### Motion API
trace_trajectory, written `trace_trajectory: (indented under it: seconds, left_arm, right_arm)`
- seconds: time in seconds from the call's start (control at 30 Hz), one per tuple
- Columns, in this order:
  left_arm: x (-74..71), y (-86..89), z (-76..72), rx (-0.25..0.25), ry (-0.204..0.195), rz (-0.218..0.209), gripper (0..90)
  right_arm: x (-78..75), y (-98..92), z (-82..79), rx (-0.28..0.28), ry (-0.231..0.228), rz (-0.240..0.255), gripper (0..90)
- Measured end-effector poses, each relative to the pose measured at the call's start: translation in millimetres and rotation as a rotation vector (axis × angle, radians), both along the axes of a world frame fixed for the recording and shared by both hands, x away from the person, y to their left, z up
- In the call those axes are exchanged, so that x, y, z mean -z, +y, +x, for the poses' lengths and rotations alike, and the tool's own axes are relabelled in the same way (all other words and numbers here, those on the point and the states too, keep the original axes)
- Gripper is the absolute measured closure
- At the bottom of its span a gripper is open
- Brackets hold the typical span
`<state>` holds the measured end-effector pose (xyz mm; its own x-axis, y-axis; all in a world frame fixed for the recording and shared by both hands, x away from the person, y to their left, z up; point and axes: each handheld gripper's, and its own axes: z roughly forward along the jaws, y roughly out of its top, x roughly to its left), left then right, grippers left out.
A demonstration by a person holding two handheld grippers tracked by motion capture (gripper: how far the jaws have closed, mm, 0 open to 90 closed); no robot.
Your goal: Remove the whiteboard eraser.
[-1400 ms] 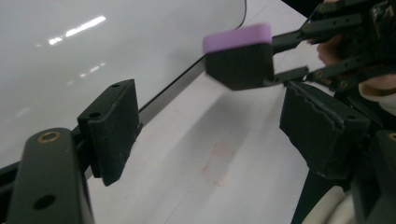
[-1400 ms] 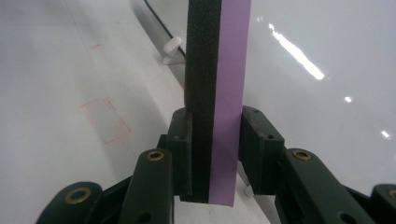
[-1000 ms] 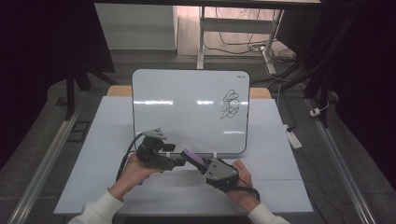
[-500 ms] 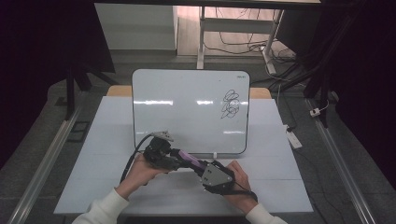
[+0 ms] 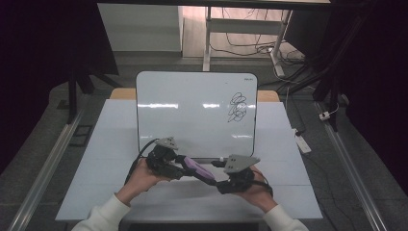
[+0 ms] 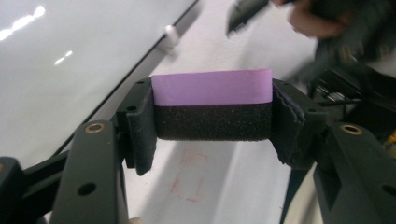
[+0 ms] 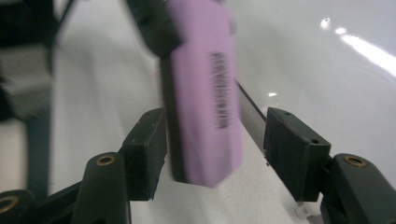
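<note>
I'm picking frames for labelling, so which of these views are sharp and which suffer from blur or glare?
High view: sharp, though ceiling lights leave bright streaks on the whiteboard and the surroundings are dark. Left gripper view: the purple eraser is crisp; the other hand behind it is blurred. Right gripper view: the eraser is smeared by motion, its print unreadable, with glare spots on the board.

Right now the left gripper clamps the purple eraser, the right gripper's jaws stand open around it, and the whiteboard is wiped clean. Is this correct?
Not wholly. The whiteboard carries a black scribble, seen in the high view. The left gripper clamps the purple eraser, and the right gripper is open around it.
</note>
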<state>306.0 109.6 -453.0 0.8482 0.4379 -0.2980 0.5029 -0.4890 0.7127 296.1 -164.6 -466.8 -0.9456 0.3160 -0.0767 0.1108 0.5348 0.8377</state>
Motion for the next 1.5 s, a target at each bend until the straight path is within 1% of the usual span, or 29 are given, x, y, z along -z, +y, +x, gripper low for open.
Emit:
trace_trajectory:
  seconds: [0.03,0.07,0.1,0.13,0.2,0.23,0.27,0.3,0.33,0.37,0.57,0.63,0.67,0.77,0.87,0.93,1.03,1.07,1.1,1.13,1.17,1.2,1.27,1.3,1.33,1.37,1.4,1.47,1.5]
  left_arm:
    - [0.0,0.0,0.0,0.0,0.0,0.0,39.4]
    - [-0.4,-1.2,-1.0,0.012,-0.007,0.001,39.4]
    - [-1.4,-4.5,-3.3,0.037,-0.026,0.009,39.4]
    - [-1.8,-6.4,-4.6,0.052,-0.036,0.009,39.4]
    - [-2.5,-8.1,-6.2,0.068,-0.047,0.013,39.4]
    - [-3.2,-9.9,-7.6,0.082,-0.059,0.017,39.4]
    - [-4.0,-11.5,-9.2,0.094,-0.07,0.02,39.4]
    - [-4.8,-12.8,-10.6,0.107,-0.083,0.023,39.4]
    - [-5.6,-14.0,-11.9,0.119,-0.092,0.022,39.4]
    - [-6.4,-15.9,-14.0,0.136,-0.108,0.036,39.4]
    - [-6.0,-18.9,-16.5,0.183,-0.133,0.036,39.3]
    - [-6.0,-20.5,-18.0,0.215,-0.152,0.049,39.4]
    - [-6.0,-20.5,-18.0,0.215,-0.152,0.049,39.4]
    - [-6.0,-20.7,-18.9,0.247,-0.16,0.04,39.5]
    - [-6.2,-20.4,-18.8,0.245,-0.163,0.04,39.4]
    - [-6.2,-19.7,-18.3,0.222,-0.168,0.038,39.0]
    - [-7.8,-17.3,-19.2,0.149,-0.191,0.043,35.8]
    - [-8.5,-15.4,-19.0,0.127,-0.191,0.04,33.2]
    - [-9.0,-12.9,-18.9,0.102,-0.189,0.032,28.7]
    - [-9.6,-6.2,-19.3,0.045,-0.189,0.024,27.4]
    - [-9.6,-6.2,-19.3,0.045,-0.189,0.024,25.4]
    - [-9.3,-2.2,-20.6,0.012,-0.186,0.02,25.4]
    - [-7.4,8.6,-24.5,-0.044,-0.194,0.024,23.4]
    - [-6.3,14.2,-27.1,-0.079,-0.199,0.03,22.7]
    - [-5.0,20.4,-30.0,-0.11,-0.205,0.035,22.6]
    - [-1.9,33.6,-35.1,-0.164,-0.206,0.041,22.2]
    - [-1.9,33.6,-35.1,-0.164,-0.206,0.041,21.8]
    - [5.8,53.7,-43.1,-0.231,-0.19,0.039,21.8]
    - [5.8,53.7,-43.1,-0.231,-0.19,0.039,21.8]
  right_arm:
    - [-1.7,-4.9,4.9,-0.02,0.042,0.024,37.7]
    - [-1.7,-4.9,4.9,-0.02,0.042,0.024,37.7]
    - [-3.4,-10.2,12.4,-0.05,0.115,0.05,35.6]
    - [-3.3,-11.2,15.3,-0.068,0.14,0.054,35.1]
    - [-2.9,-11.4,17.2,-0.081,0.156,0.057,35.1]
    - [-1.5,-10.2,20.2,-0.117,0.191,0.057,34.3]
    - [-1.5,-10.2,20.2,-0.117,0.191,0.057,34.3]
    - [0.6,-7.1,21.2,-0.15,0.216,0.044,33.9]
    - [0.6,-7.1,21.2,-0.15,0.216,0.044,33.9]
    - [2.7,-3.4,21.2,-0.173,0.235,0.025,32.6]
    - [6.5,3.6,20.9,-0.229,0.275,0.003,32.2]
    - [8.4,7.1,20.4,-0.257,0.299,-0.009,35.0]
    - [8.4,7.1,20.4,-0.257,0.299,-0.009,35.0]
    - [10.8,10.1,20.1,-0.298,0.334,-0.009,37.8]
    - [10.5,10.1,19.6,-0.296,0.329,-0.011,38.5]
    - [9.5,9.4,19.7,-0.28,0.321,-0.006,38.9]
    - [6.8,7.6,20.4,-0.226,0.293,-0.005,39.2]
    - [5.8,6.5,20.7,-0.209,0.278,-0.01,39.2]
    - [4.3,4.4,20.5,-0.161,0.239,-0.018,39.3]
    - [3.8,3.4,20.6,-0.14,0.225,-0.018,39.2]
    - [3.2,2.4,20.6,-0.122,0.204,-0.016,39.3]
    - [3.2,2.4,20.6,-0.122,0.204,-0.016,39.3]
    - [1.3,0.3,19.7,-0.075,0.161,-0.011,39.2]
    - [-2.4,-2.0,18.2,-0.017,0.11,-0.004,39.2]
    - [-4.8,-2.9,17.7,0.007,0.087,-0.005,39.2]
    - [-7.4,-3.7,17.4,0.034,0.064,-0.004,39.2]
    - [-9.8,-4.8,16.9,0.063,0.039,-0.001,39.2]
    - [-14.4,-8.3,17.1,0.102,0.01,0.009,39.2]
    - [-16.2,-10.3,17.3,0.118,0.002,0.017,39.2]
